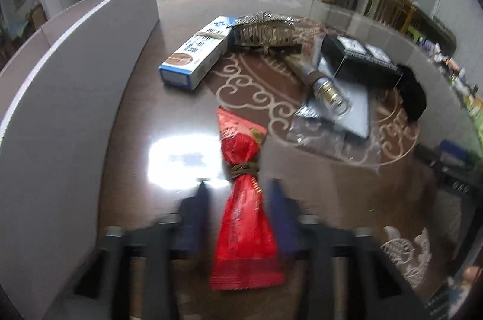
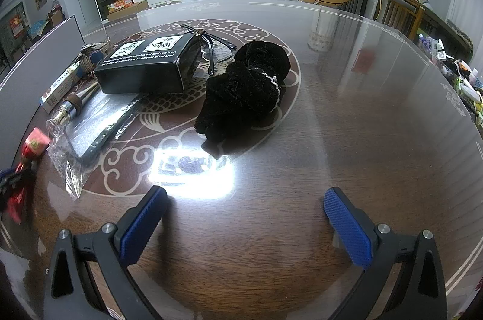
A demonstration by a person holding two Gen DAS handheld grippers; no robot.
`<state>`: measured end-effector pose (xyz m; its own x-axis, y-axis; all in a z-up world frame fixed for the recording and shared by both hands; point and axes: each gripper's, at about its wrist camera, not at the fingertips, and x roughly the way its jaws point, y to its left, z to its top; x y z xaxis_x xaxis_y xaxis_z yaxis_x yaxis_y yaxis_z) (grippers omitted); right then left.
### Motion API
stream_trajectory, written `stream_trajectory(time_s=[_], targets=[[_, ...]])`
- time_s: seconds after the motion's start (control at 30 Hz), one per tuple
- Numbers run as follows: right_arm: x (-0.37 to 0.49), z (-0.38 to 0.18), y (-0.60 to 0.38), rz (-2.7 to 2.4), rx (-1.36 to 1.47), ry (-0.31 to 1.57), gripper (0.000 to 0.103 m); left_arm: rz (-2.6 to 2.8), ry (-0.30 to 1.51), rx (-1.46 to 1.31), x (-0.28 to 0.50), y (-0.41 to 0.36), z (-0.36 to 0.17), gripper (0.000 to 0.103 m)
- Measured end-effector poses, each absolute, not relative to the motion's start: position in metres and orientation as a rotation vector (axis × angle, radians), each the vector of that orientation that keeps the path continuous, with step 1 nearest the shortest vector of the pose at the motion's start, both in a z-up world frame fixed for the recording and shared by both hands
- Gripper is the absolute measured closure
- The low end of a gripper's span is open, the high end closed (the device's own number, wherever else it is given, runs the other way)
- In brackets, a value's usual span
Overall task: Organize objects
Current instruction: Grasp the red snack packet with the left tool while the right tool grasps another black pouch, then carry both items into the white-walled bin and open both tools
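Observation:
A red plastic packet (image 1: 241,217) with a brown band tied round its middle lies on the dark round table (image 1: 317,184). It sits between the blue fingers of my left gripper (image 1: 238,184). The picture is blurred, but a gap shows beside the left finger (image 1: 196,208), so the jaws stand open around the packet. In the right wrist view the same packet (image 2: 27,151) is at the far left edge. My right gripper (image 2: 244,208) is wide open over bare table, with nothing between its pads.
Behind the packet lie a blue-and-white box (image 1: 196,54), a small wooden model (image 1: 262,33), a black box (image 2: 145,63), a metal tube (image 2: 71,108) on a bagged grey pad (image 1: 347,114), glasses (image 2: 211,48) and a black velvet bundle (image 2: 244,90). A grey panel (image 1: 60,78) stands along the left.

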<state>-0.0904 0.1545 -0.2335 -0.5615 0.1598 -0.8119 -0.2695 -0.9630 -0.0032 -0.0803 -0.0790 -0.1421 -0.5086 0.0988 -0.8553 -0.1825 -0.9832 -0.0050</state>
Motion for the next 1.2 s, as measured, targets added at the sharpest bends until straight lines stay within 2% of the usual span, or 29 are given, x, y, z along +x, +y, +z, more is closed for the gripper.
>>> stream_trajectory(time_s=[0.1,0.23,0.3,0.47,0.53,0.6,0.63,0.67,0.7,0.73,0.77,0.83,0.93,1.07,1.2], targets=[[-0.090,-0.233,0.154,2.573,-1.320,0.177,0.000,2.609,0.138,-1.478,-0.086,-0.080,-0.152,0.001],[-0.095,-0.230,0.156,2.570,-1.334,0.180,0.000,2.619,0.125,-1.477,-0.094,-0.084,-0.154,0.000],[-0.102,-0.221,0.163,2.575,-1.443,0.176,0.001,2.599,0.142,-1.478,-0.096,-0.085,-0.154,0.000],[-0.126,-0.157,0.195,2.664,-1.286,0.236,0.000,2.545,0.174,-1.497,-0.101,-0.086,-0.155,0.000],[-0.155,-0.150,0.205,2.639,-1.356,0.295,0.000,2.510,0.183,-1.555,-0.107,-0.085,-0.154,0.000],[-0.190,-0.168,0.212,2.514,-1.550,0.335,0.001,2.484,0.196,-1.582,-0.110,-0.085,-0.156,0.000],[-0.199,-0.176,0.210,2.484,-1.612,0.366,0.002,2.491,0.201,-1.567,-0.109,-0.085,-0.155,0.002],[-0.209,-0.181,0.210,2.495,-1.656,0.405,0.013,2.505,0.201,-1.532,-0.107,-0.085,-0.153,0.019],[-0.213,-0.187,0.208,2.505,-1.705,0.427,0.036,2.522,0.207,-1.477,-0.101,-0.084,-0.149,0.042],[-0.214,-0.195,0.204,2.477,-1.768,0.428,0.049,2.529,0.212,-1.447,-0.099,-0.083,-0.147,0.055],[-0.210,-0.198,0.206,2.476,-1.764,0.431,0.064,2.531,0.213,-1.431,-0.097,-0.083,-0.146,0.081],[-0.188,-0.195,0.205,2.495,-1.754,0.475,0.067,2.527,0.176,-1.415,-0.090,-0.085,-0.145,0.085],[-0.138,-0.177,0.205,2.609,-1.676,0.604,0.067,2.480,-0.051,-1.387,-0.072,-0.098,-0.144,0.085],[-0.060,-0.173,0.195,2.630,-1.592,0.583,0.067,2.438,-0.249,-1.349,-0.039,-0.103,-0.148,0.085],[-0.027,-0.177,0.187,2.647,-1.561,0.600,0.067,2.437,-0.300,-1.308,-0.023,-0.104,-0.138,0.086]])
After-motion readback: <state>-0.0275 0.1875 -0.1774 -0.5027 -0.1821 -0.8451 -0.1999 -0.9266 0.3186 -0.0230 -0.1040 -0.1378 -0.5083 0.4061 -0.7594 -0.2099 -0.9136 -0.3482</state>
